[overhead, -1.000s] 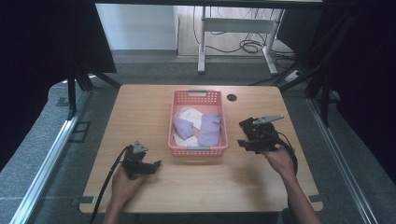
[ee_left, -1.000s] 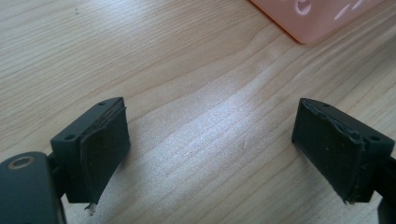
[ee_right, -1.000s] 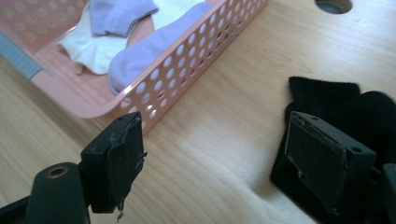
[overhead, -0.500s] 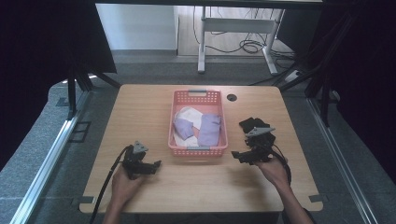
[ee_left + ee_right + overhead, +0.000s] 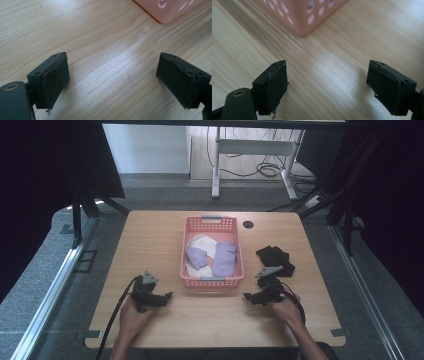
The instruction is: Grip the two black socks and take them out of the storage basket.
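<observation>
Both grippers sit low over the wooden table (image 5: 165,240), one on either side of the near end of the pink basket (image 5: 188,251). The left gripper (image 5: 167,295) rests in the person's left hand (image 5: 134,315), its tips pointing toward the basket's near left corner; in the left gripper view the jaws stand wide apart with nothing but bare wood between them, and a corner of the basket shows at the top right, a little way beyond the tips. The right gripper (image 5: 248,297), carried by the right hand (image 5: 285,309), points at the basket's near right corner; its jaws are spread wide too, have just been opening a touch further, and hold nothing, with only table grain between the pads. In the right gripper view the basket's perforated corner rises just ahead of the tips, close but not touching.

Inside the basket lie two lavender socks (image 5: 223,259) over a white cloth (image 5: 203,244), well clear of either tool. A black garment (image 5: 275,258) lies crumpled on the table to the right of the basket, just behind the right gripper and apart from its jaws.
</observation>
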The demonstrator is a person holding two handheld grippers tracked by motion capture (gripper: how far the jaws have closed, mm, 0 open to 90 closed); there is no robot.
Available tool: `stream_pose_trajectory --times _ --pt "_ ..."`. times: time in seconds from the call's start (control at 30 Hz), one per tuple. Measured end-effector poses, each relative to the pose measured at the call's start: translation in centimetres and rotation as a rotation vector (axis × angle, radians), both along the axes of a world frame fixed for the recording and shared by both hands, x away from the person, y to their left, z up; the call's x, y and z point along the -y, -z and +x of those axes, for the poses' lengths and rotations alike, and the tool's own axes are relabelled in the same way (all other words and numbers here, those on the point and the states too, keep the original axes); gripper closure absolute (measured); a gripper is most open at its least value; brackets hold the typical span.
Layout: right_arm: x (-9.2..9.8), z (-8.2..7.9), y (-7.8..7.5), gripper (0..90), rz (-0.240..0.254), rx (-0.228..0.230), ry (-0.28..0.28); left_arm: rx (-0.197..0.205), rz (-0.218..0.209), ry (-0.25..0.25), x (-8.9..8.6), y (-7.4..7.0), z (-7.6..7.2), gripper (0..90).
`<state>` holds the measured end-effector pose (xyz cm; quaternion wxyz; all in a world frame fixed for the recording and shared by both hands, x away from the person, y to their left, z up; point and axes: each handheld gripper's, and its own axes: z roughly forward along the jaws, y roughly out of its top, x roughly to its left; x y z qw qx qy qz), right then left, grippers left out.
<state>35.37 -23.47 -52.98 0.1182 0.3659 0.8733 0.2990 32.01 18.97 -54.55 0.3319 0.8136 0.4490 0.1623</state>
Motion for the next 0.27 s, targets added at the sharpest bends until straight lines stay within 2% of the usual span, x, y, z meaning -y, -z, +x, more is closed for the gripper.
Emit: stream_pose_trajectory --times 0.27 --pt "0.05 -0.19 0.19 14.7 0.003 0.019 -0.011 0.0 0.0 0.001 0.01 0.0 0.0 10.8"
